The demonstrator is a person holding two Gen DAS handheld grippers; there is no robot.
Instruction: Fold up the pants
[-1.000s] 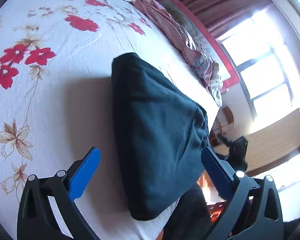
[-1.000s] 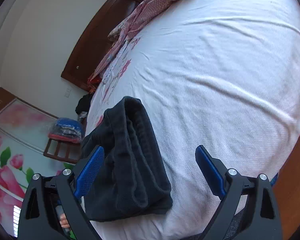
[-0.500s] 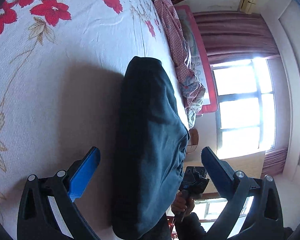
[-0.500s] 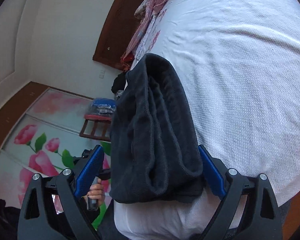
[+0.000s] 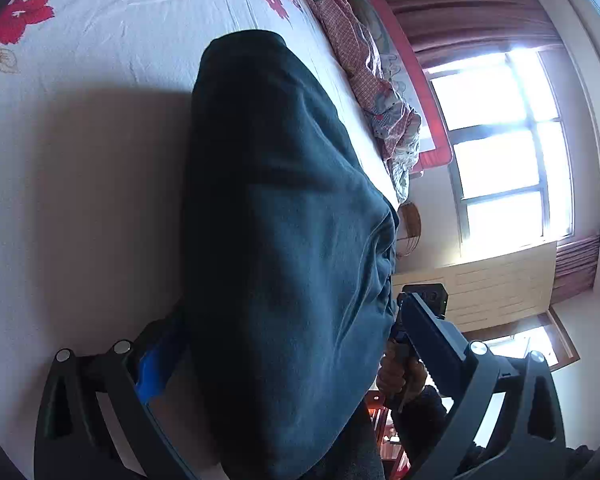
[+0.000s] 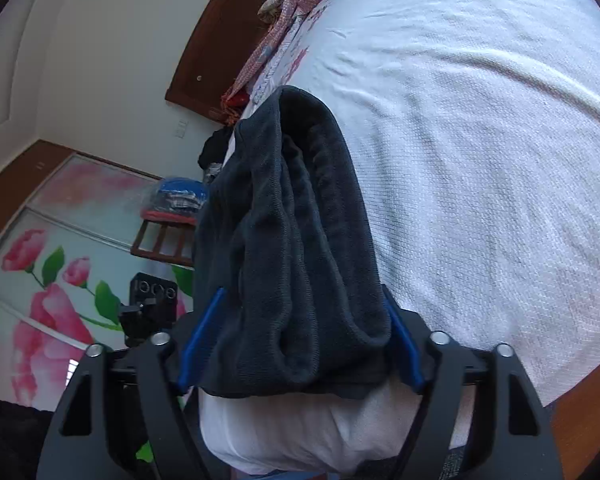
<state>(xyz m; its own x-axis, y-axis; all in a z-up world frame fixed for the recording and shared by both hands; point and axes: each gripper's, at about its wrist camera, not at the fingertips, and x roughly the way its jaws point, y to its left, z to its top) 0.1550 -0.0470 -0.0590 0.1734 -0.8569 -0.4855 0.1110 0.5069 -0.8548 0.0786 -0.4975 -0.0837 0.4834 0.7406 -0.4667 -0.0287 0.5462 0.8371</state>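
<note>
We see the folded dark pants lying as a thick bundle at the near edge of the bed, with one claw at each end. The left claw straddles the bundle: its left finger presses the fabric on the bed side, its right finger touches the bundle's outer edge beyond the mattress. We read it as pinching the pants. In the right wrist view, the right claw clamps the stacked layers of the pants, both blue pads against the fabric, the folded edges facing us. Beyond the bundle we note a wide stretch of bare white bedsheet; the left wrist view shows floral print farther up. A crumpled pink blanket lies along the far edge, well apart from the pants.
</note>
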